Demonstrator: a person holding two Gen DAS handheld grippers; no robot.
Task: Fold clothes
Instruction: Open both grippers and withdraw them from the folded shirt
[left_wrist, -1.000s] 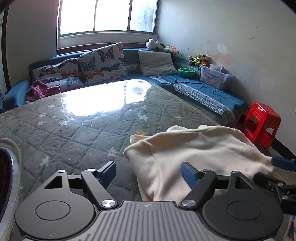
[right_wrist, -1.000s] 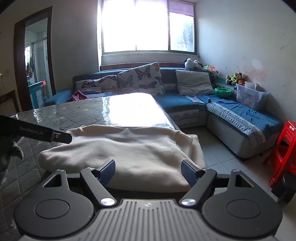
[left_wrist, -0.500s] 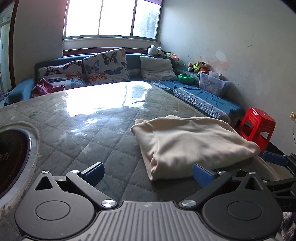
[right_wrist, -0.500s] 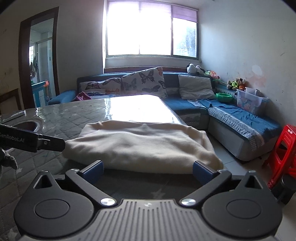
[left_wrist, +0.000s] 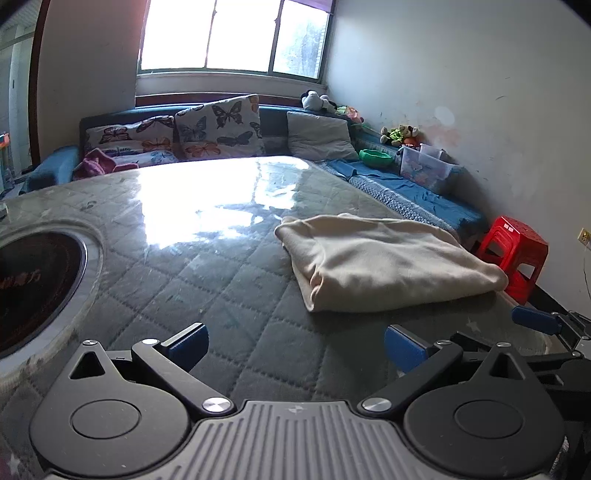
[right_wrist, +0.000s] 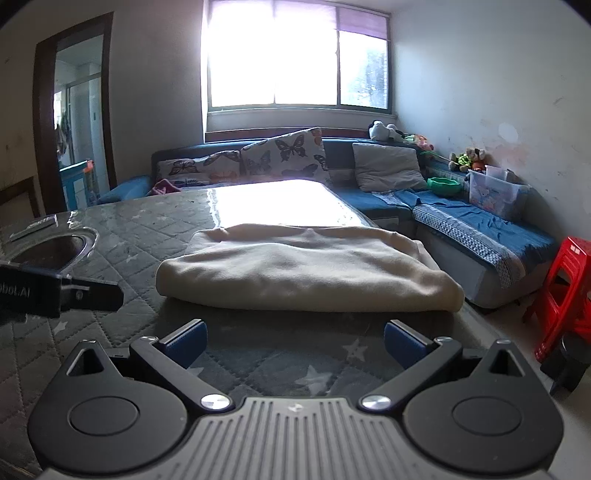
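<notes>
Both grippers have drawn back from the cloth (right_wrist: 306, 269) since a second ago, and their jaws have spread wider. The left gripper (left_wrist: 295, 343) is spread wide, empty, over bare counter (left_wrist: 221, 280), the folded cream cloth at its 1 o'clock, apart. The right gripper (right_wrist: 293, 341) is likewise spread wide, holding nothing, the cloth at 12 o'clock just ahead, untouched. The cloth lies folded near the counter's edge.

Folded cream garment (right_wrist: 306, 269) on quilted table (right_wrist: 258, 354), right tool (right_wrist: 293, 341) spread wide, empty
</notes>
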